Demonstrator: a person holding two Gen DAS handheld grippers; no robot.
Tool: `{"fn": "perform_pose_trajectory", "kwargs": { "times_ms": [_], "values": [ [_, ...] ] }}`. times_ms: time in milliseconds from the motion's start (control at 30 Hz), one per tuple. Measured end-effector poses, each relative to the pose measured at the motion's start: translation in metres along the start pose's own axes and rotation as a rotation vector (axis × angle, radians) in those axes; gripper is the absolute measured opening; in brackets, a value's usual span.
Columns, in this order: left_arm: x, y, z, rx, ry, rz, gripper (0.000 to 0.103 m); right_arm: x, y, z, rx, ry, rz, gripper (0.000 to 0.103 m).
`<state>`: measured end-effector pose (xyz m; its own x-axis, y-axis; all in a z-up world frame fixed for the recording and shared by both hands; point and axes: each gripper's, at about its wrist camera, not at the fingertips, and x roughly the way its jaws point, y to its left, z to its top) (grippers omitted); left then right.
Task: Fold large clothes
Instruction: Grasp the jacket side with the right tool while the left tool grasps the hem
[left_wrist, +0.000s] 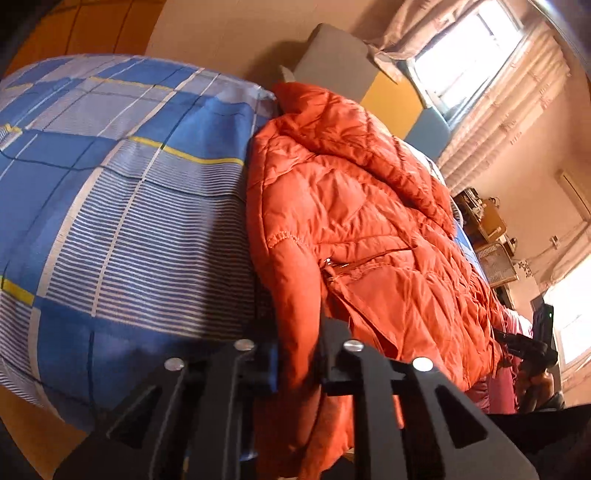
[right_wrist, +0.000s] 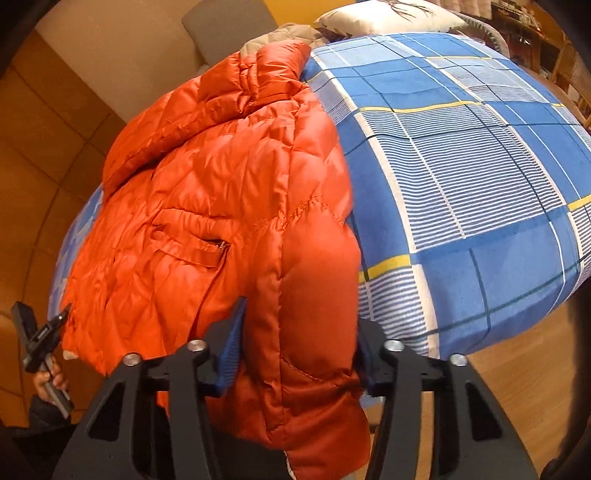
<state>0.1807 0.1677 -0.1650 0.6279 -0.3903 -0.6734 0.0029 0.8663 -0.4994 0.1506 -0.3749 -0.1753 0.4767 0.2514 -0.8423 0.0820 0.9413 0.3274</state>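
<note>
An orange quilted puffer jacket (left_wrist: 354, 236) lies on the bed over a blue plaid bedsheet (left_wrist: 122, 206). My left gripper (left_wrist: 297, 354) is shut on one sleeve of the jacket near the bed's front edge. In the right wrist view the same jacket (right_wrist: 221, 192) lies left of the plaid sheet (right_wrist: 461, 177). My right gripper (right_wrist: 299, 354) is shut on the other sleeve, which hangs between its blue-padded fingers (right_wrist: 231, 354). Each gripper shows in the other's view: the right gripper (left_wrist: 532, 347) at the jacket's far side, the left gripper (right_wrist: 40, 339) at the lower left.
A grey and yellow padded headboard (left_wrist: 369, 81) stands behind the bed. A white pillow (right_wrist: 388, 16) lies at the head. A window with curtains (left_wrist: 469, 62) and a cluttered shelf (left_wrist: 484, 221) are on the right. Wooden floor (right_wrist: 517, 387) surrounds the bed.
</note>
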Motion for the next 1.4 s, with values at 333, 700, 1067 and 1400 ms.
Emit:
{"fn": "perform_pose_trajectory", "kwargs": {
  "times_ms": [333,700,1067,1400],
  "values": [
    [-0.016,-0.012,-0.014,0.071,0.031,0.002,0.01,-0.027,-0.008,0.001,-0.013,-0.045,0.053,0.017],
    [-0.004,0.012,-0.032,0.012,0.11,-0.02,0.029,-0.006,-0.039,-0.019,0.099,0.042,0.084,0.058],
    [-0.046,-0.007,-0.022,0.076,0.026,-0.136,0.006,-0.044,-0.005,-0.015,-0.042,-0.025,0.169,0.011],
    [-0.087,-0.023,0.029,0.07,-0.136,-0.274,0.006,-0.098,0.023,0.047,-0.039,-0.249,0.306,0.01]
  ]
}}
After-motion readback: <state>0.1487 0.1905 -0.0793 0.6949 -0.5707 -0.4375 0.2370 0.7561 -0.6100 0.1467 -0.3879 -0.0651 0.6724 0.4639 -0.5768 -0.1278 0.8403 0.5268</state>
